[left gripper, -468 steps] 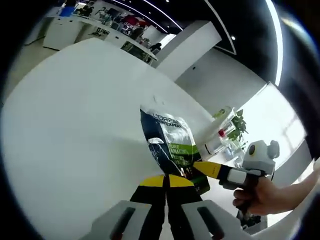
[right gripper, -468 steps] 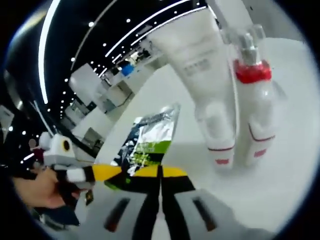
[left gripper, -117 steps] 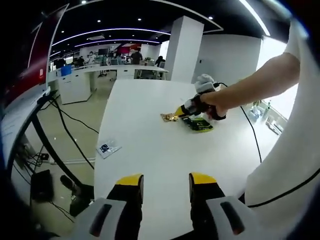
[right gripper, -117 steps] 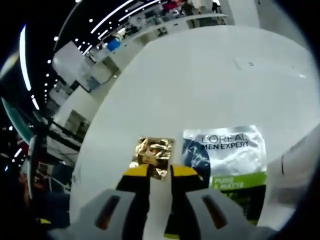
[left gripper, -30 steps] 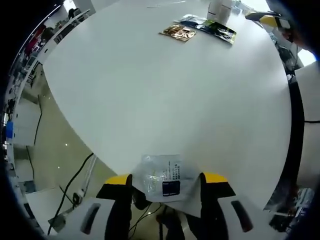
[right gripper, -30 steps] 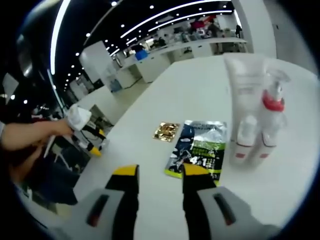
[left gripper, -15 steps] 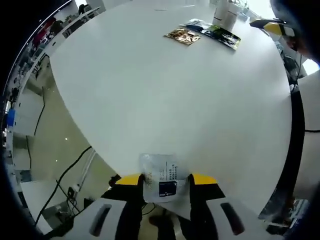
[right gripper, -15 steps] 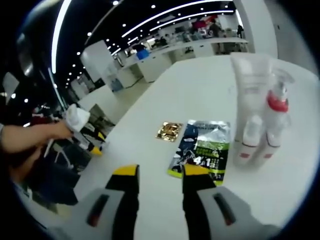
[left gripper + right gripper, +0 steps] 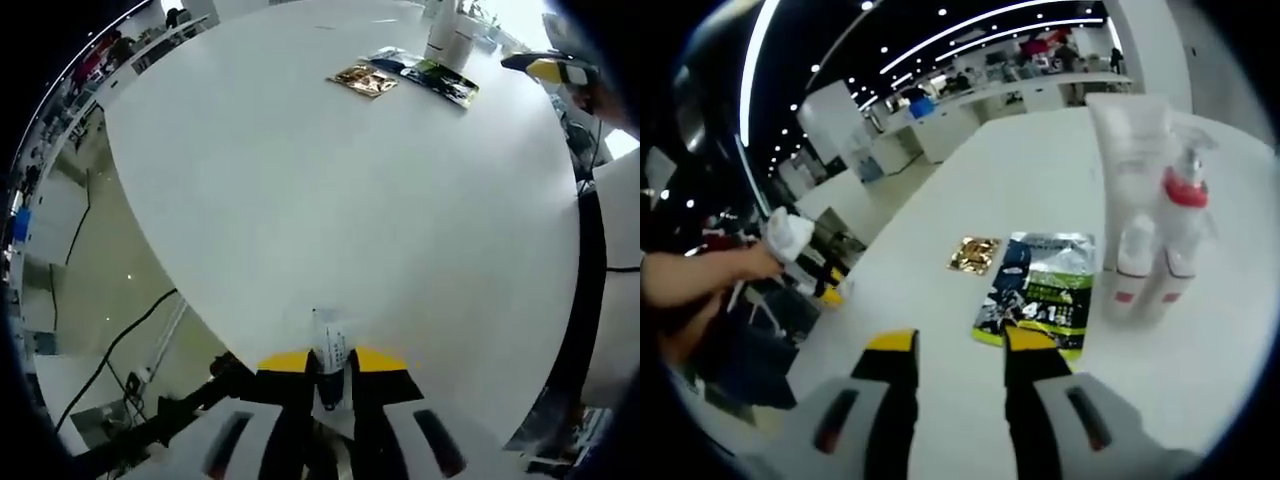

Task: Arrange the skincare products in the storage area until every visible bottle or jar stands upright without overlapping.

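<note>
Worktop point(image 9: 330, 190), white and broad, carries everything; in the left gripper view its near edge curves above a pale floor with a dark cable. Tall white tube point(image 9: 1130, 170) stands cap-down toward the far right in the right gripper view, touching or just beside a clear pump bottle point(image 9: 1180, 215) with a red collar, both upright. Flat in front of them lies a dark blue and green sachet point(image 9: 1040, 290) printed with "4in1", and just beside its far left corner a small gold foil sachet point(image 9: 973, 254). The left gripper view has the same pair far off near the worktop's opposite side, the gold foil sachet point(image 9: 364, 79) next to the dark sachet point(image 9: 430, 78), with the white containers beyond them too small to tell apart. Left gripper point(image 9: 330, 362) sits at the worktop's near edge, its yellow-tipped jaws drawn together and clamped on a small clear packet point(image 9: 331, 350) with a dark label, which stands on edge between them. Right gripper point(image 9: 958, 345) hovers over bare worktop short of the dark sachet, jaws apart with nothing between them. At the left of the right gripper view a person's hand point(image 9: 750, 262) grips the other tool's handle
</note>
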